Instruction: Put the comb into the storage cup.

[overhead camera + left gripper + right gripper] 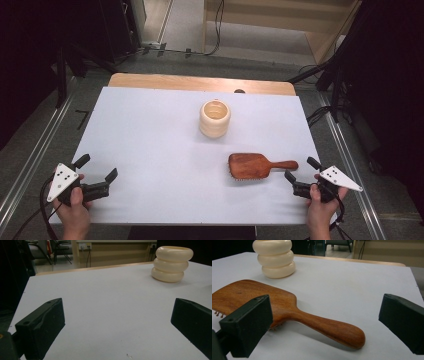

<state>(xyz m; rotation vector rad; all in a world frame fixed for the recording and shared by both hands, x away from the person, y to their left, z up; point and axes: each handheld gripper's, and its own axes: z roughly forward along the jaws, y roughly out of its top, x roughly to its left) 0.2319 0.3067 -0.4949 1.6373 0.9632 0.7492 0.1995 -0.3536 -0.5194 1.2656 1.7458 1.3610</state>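
The reddish-brown wooden paddle hairbrush (pixel 259 166) lies on the white table top (pixel 165 150), back up and bristles down, toward the near right part of the surface. Its handle points right, toward the right gripper (pixel 303 176), which sits just beside the handle's end without touching it. In the right gripper view the brush (pixel 287 310) runs across the space between the 2 black jaws, which stand wide apart and grip nothing. A hand (pixel 320 207) holds this gripper at the table's near right edge.

Beyond the brush, toward the middle of the table, stands the cream-coloured cup shaped like 3 stacked rings (pixel 215 118), upright and well apart from the brush.

At the near left corner the left gripper (pixel 97 170) rests in the other hand (pixel 75 210), its 2 jaws also spread wide and empty. Its own view shows bare white table between them and the ringed cup (pixel 172 263) farther off.
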